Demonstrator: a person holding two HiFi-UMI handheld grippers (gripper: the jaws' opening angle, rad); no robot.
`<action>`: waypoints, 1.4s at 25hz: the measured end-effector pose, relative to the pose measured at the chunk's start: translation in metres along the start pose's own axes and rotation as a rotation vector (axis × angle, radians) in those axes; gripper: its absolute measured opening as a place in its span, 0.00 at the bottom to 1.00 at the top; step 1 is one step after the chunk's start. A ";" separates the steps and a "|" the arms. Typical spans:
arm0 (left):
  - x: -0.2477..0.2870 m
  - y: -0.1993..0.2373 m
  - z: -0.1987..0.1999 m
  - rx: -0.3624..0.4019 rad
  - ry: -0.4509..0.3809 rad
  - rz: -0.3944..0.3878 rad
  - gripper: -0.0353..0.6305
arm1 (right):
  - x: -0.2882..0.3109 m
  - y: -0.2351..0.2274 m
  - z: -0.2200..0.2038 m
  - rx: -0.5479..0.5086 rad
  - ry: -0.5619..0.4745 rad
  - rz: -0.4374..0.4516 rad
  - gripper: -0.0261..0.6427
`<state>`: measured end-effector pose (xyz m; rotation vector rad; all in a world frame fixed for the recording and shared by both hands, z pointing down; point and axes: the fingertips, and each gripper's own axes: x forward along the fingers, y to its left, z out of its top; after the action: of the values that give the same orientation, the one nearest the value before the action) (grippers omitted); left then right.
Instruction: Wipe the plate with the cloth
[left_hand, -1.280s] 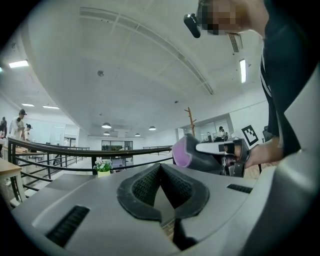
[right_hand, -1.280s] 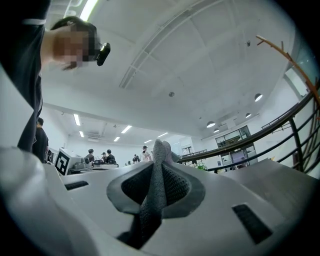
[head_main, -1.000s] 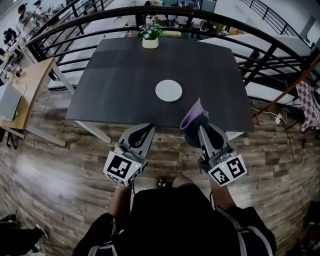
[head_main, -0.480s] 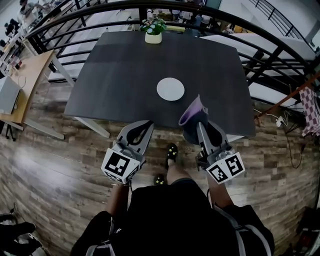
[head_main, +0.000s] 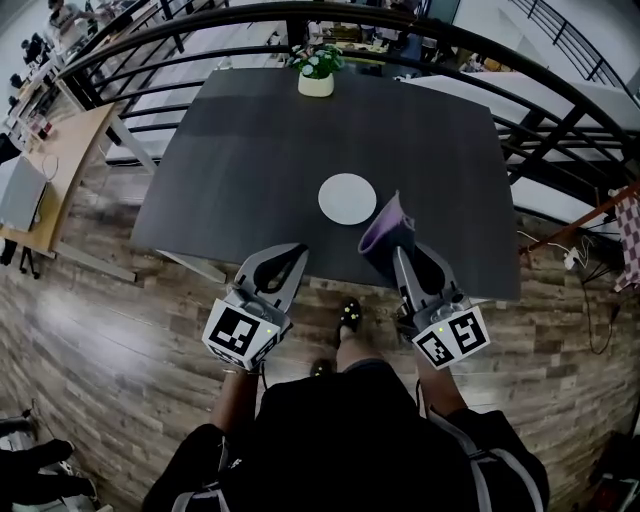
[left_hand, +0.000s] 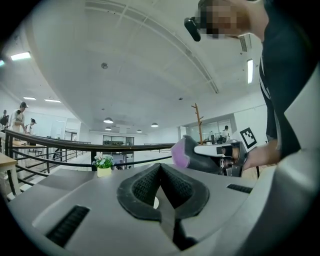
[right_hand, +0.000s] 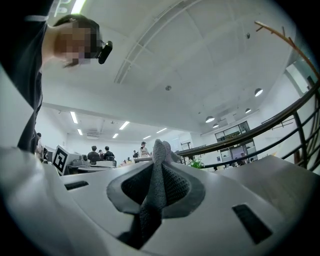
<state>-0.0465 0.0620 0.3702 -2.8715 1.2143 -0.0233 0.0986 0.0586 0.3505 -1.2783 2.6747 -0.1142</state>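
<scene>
A white round plate (head_main: 347, 198) lies near the front edge of the dark table (head_main: 250, 140). A purple-grey cloth (head_main: 386, 232) sticks up from my right gripper (head_main: 397, 255), which is shut on it just right of the plate and over the table's front edge. In the right gripper view the cloth (right_hand: 158, 172) is pinched between the pads. My left gripper (head_main: 290, 255) is shut and holds nothing, at the table's front edge, left of the plate. In the left gripper view its jaws (left_hand: 161, 172) meet, and a sliver of the plate (left_hand: 156, 202) shows below them.
A small white pot of flowers (head_main: 316, 72) stands at the table's far edge. A curved black railing (head_main: 560, 110) runs behind and to the right of the table. A wooden desk (head_main: 55, 170) stands at the left. The floor is wood planks.
Both grippers have come forward to the table's front edge, the right one still carrying the cloth. The table and plate now lie closer below me.
</scene>
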 end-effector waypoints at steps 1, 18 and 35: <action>0.006 0.002 0.000 -0.013 -0.002 -0.005 0.06 | 0.004 -0.005 -0.001 -0.012 0.005 0.002 0.10; 0.110 0.065 -0.004 0.114 0.096 -0.002 0.06 | 0.093 -0.089 -0.002 -0.041 0.022 0.034 0.10; 0.241 0.086 -0.002 0.141 0.112 -0.116 0.06 | 0.128 -0.198 0.017 -0.014 0.021 -0.028 0.10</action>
<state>0.0591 -0.1708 0.3707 -2.8451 1.0149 -0.2643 0.1744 -0.1650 0.3463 -1.3267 2.6801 -0.1130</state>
